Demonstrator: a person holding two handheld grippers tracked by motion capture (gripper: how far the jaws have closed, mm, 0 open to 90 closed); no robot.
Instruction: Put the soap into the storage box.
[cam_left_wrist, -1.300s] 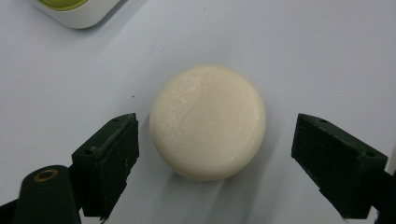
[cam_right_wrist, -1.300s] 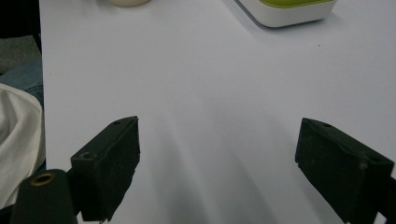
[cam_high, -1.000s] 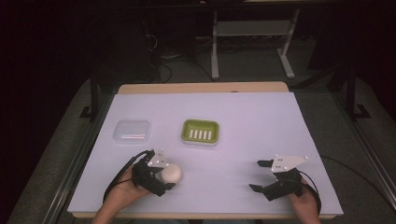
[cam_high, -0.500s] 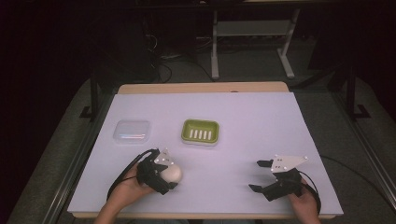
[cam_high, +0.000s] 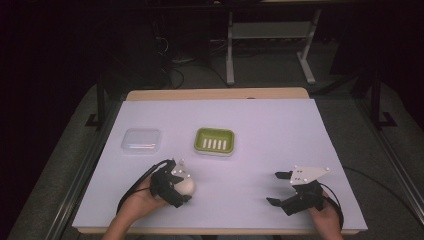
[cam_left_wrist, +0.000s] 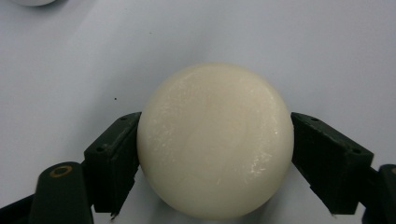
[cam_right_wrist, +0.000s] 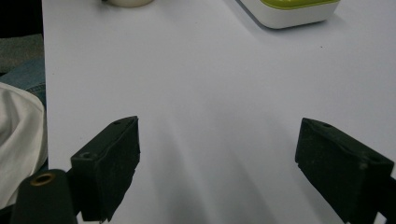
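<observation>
A round cream soap (cam_high: 189, 185) rests low over the white table near the front left. My left gripper (cam_high: 185, 189) is shut on it, and in the left gripper view both black jaws press the sides of the soap (cam_left_wrist: 215, 140), which sits in my left gripper (cam_left_wrist: 217, 161). My right gripper (cam_high: 274, 188) stands open near the front right, with only bare table between its jaws (cam_right_wrist: 219, 163). A green soap dish (cam_high: 215, 141) with a slotted floor sits mid-table, and its edge (cam_right_wrist: 299, 11) appears at the top of the right gripper view.
A clear plastic lid (cam_high: 141, 140) lies left of the green dish. The white table cover (cam_high: 280, 130) runs wide to the back and right. A wooden edge borders the far side, with dark floor, cables and a metal stand beyond it.
My left gripper has shifted slightly to the right with the soap held in it. The right gripper has stayed where it was, open.
</observation>
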